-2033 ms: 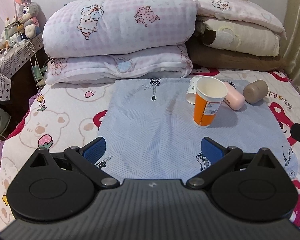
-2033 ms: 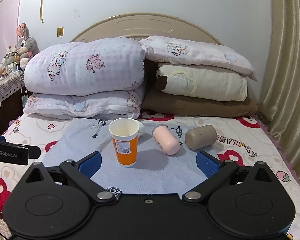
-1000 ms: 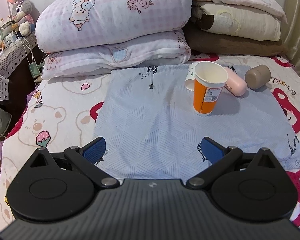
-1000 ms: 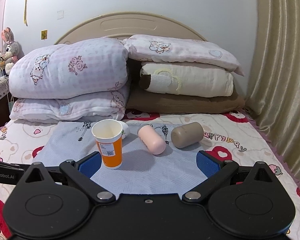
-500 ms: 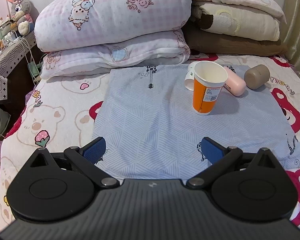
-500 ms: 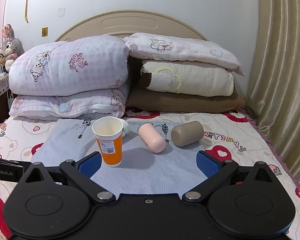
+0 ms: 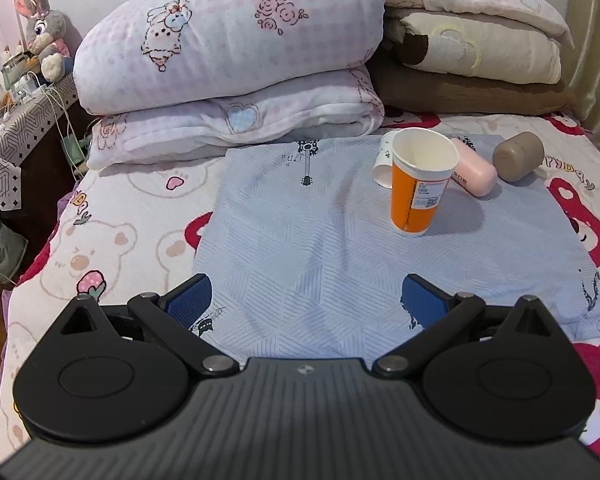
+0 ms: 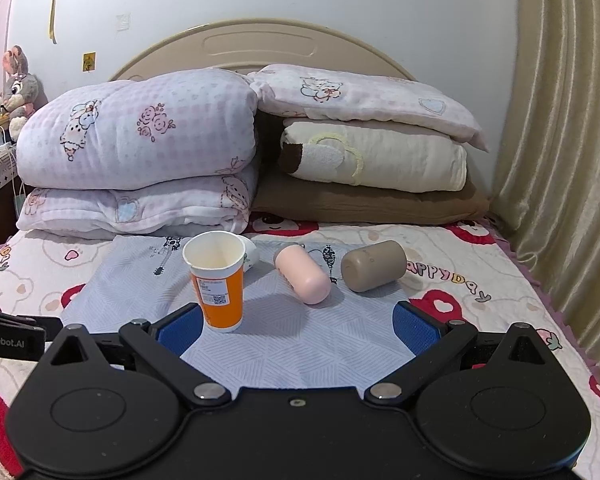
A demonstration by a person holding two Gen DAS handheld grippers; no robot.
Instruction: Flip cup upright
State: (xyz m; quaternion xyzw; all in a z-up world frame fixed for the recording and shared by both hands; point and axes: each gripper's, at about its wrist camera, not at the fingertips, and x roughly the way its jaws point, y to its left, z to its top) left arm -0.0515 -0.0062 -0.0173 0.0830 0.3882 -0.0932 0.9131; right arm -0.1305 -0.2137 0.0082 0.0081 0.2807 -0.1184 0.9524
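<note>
An orange paper cup (image 7: 418, 192) (image 8: 220, 284) stands upright, mouth up, on a light blue cloth (image 7: 300, 240) (image 8: 292, 344) spread on the bed. A white cup (image 7: 382, 162) (image 8: 251, 257) lies on its side just behind it. A pink cup (image 7: 473, 171) (image 8: 303, 279) and a brown cup (image 7: 518, 156) (image 8: 374, 265) lie on their sides to its right. My left gripper (image 7: 306, 300) is open and empty, well short of the cups. My right gripper (image 8: 296, 326) is open and empty, in front of the orange and pink cups.
Folded pink quilts (image 7: 236, 48) (image 8: 140, 140) and stacked pillows (image 7: 472, 52) (image 8: 376, 152) line the headboard behind the cups. A bedside table (image 7: 16, 120) with a plush rabbit (image 7: 44, 36) stands at the left. A curtain (image 8: 560, 160) hangs at the right.
Both grippers have shifted slightly and stay open. The right wrist view has moved a little closer to the cups. The cups have not moved.
</note>
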